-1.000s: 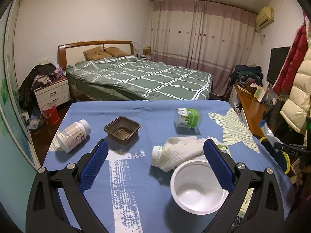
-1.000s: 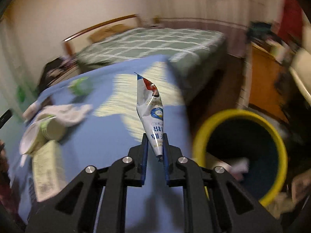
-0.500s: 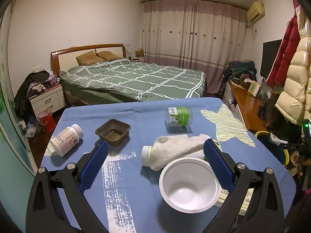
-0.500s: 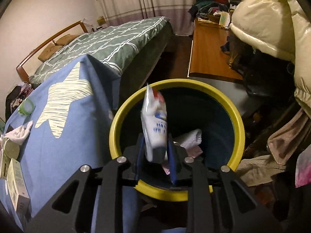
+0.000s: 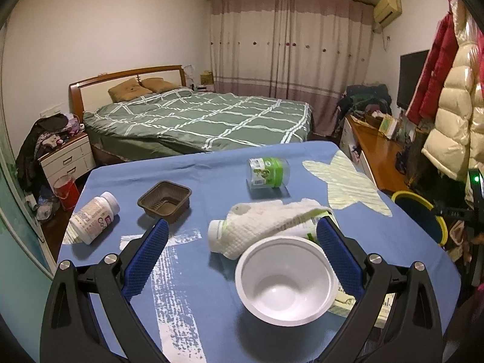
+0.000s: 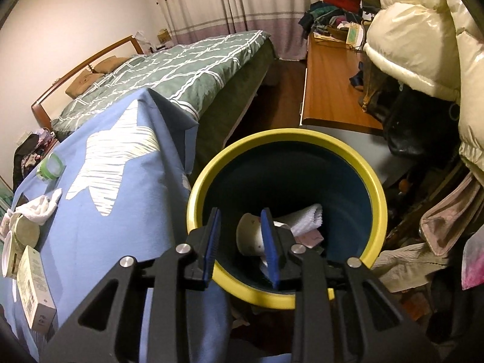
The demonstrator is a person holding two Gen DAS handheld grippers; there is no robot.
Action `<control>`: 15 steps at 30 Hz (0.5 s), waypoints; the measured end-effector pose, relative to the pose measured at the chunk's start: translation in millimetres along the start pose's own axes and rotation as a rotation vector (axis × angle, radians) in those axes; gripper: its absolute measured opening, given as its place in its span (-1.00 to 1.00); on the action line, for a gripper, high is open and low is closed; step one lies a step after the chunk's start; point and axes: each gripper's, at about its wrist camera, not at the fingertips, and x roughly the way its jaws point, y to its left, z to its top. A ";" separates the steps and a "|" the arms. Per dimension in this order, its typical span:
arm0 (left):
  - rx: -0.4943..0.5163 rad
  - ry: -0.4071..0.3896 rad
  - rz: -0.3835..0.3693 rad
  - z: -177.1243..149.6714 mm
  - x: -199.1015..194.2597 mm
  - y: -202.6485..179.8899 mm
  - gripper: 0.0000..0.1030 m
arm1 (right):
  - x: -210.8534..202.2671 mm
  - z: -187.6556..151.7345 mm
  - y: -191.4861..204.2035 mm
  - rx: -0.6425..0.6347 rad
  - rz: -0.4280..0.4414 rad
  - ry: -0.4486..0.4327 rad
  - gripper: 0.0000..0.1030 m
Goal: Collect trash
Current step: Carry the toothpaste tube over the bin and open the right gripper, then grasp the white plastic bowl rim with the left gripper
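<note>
My right gripper [image 6: 240, 213] hangs over the yellow-rimmed bin [image 6: 287, 139]; its jaws are opening with nothing between them. Inside the bin lie a white cup [image 6: 251, 237] and a white cloth [image 6: 305, 216]. My left gripper [image 5: 242, 227] stands wide open above the blue table [image 5: 211, 302]. A white bowl [image 5: 284, 281] sits between its fingers, untouched. Behind the bowl a white cloth [image 5: 272, 217] drapes over a lying bottle [image 5: 216, 230]. A green-lidded jar [image 5: 267, 172], a brown tray [image 5: 165, 201] and a pill bottle [image 5: 95, 216] lie farther off.
A carton box [image 6: 33, 281] lies at the table's near edge. The bin stands on the floor off the table's right corner, beside a wooden desk [image 6: 332, 69] and hanging coats [image 6: 423, 45]. A green bed [image 5: 196, 121] fills the room behind the table.
The right gripper swung from over the table to above the bin and let go of the snack wrapper it held. The left gripper barely moved.
</note>
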 end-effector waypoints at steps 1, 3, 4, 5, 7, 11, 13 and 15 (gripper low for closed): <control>0.006 0.007 -0.008 -0.6 0.9 -1.3 0.88 | -0.3 0.0 0.4 0.000 0.001 0.000 -0.48; 0.017 0.024 -0.031 -1.6 3.4 -4.3 0.88 | -0.7 0.0 1.5 0.001 0.005 0.002 -0.47; 0.020 0.030 -0.037 -2.0 4.1 -5.4 0.88 | -0.4 0.1 1.7 0.001 0.005 0.003 -0.47; 0.027 0.043 -0.048 -2.8 6.2 -6.7 0.88 | -0.1 0.3 2.2 0.001 0.006 0.004 -0.46; 0.034 0.063 -0.063 -4.6 10.0 -9.4 0.88 | 1.0 0.1 3.4 0.000 0.010 0.007 -0.46; 0.054 0.095 -0.129 -9.0 14.2 -17.4 0.88 | 3.0 -1.3 6.9 -0.007 0.024 0.014 -0.46; 0.071 0.096 -0.156 -10.5 14.2 -23.5 0.88 | 4.1 -1.5 8.5 -0.010 0.030 0.018 -0.46; 0.085 0.121 -0.137 -14.5 19.0 -27.6 0.88 | 4.0 -2.1 9.0 -0.009 0.036 0.020 -0.46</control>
